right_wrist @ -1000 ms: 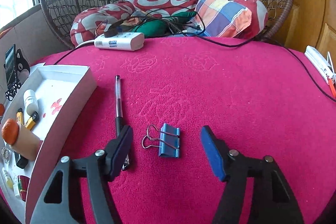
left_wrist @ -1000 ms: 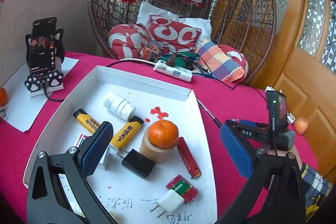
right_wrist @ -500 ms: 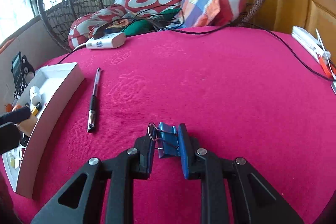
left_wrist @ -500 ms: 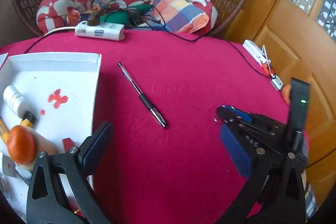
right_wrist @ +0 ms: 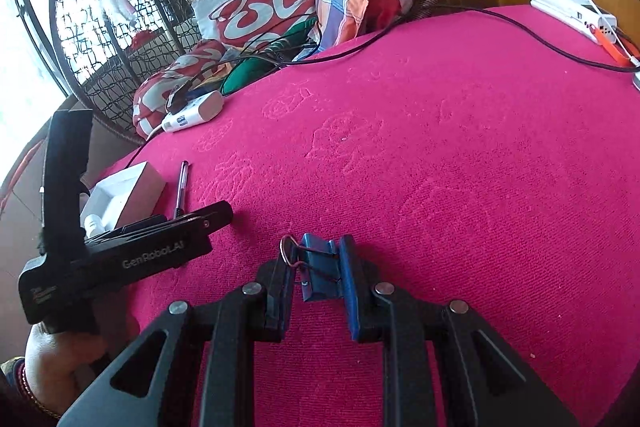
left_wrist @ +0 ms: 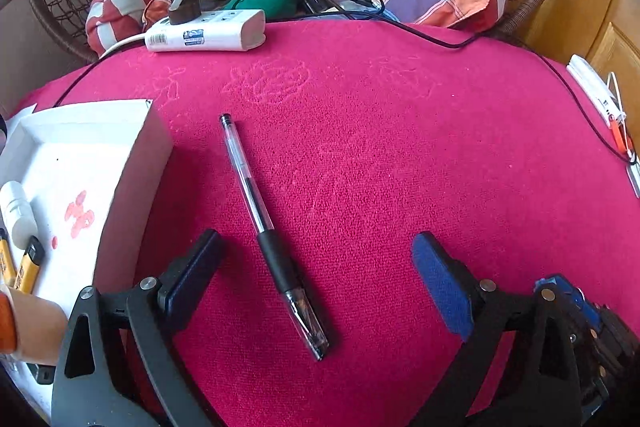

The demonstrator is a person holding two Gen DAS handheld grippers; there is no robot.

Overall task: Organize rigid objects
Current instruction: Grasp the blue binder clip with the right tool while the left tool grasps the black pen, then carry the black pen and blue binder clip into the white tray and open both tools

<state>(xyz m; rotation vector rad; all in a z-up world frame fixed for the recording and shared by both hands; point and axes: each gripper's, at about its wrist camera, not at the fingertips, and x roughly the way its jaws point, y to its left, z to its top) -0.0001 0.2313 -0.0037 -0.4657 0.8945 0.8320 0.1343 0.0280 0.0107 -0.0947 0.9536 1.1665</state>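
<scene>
A clear pen (left_wrist: 272, 239) with a black grip lies on the pink cloth, just right of the white tray (left_wrist: 136, 163). My left gripper (left_wrist: 316, 247) hovers over the pen's grip end; its jaws are closing, one on each side of the pen, and the pads do not touch it. My right gripper (right_wrist: 318, 259) is shut on a blue binder clip (right_wrist: 320, 275), whose wire handle sticks out to the left. In the right wrist view the pen (right_wrist: 181, 191) lies past the left gripper's body, beside the tray (right_wrist: 132, 187).
The tray holds a white bottle (left_wrist: 16, 211) and yellow lighters (left_wrist: 30, 263). A white power strip (left_wrist: 204, 33) with black cables sits at the table's far edge. Behind it are cushions in a wicker chair. A white device (left_wrist: 592, 91) lies at the right edge.
My left gripper swung from above the tray to over the pen and came lower. My right gripper shut on the binder clip and rolled a little.
</scene>
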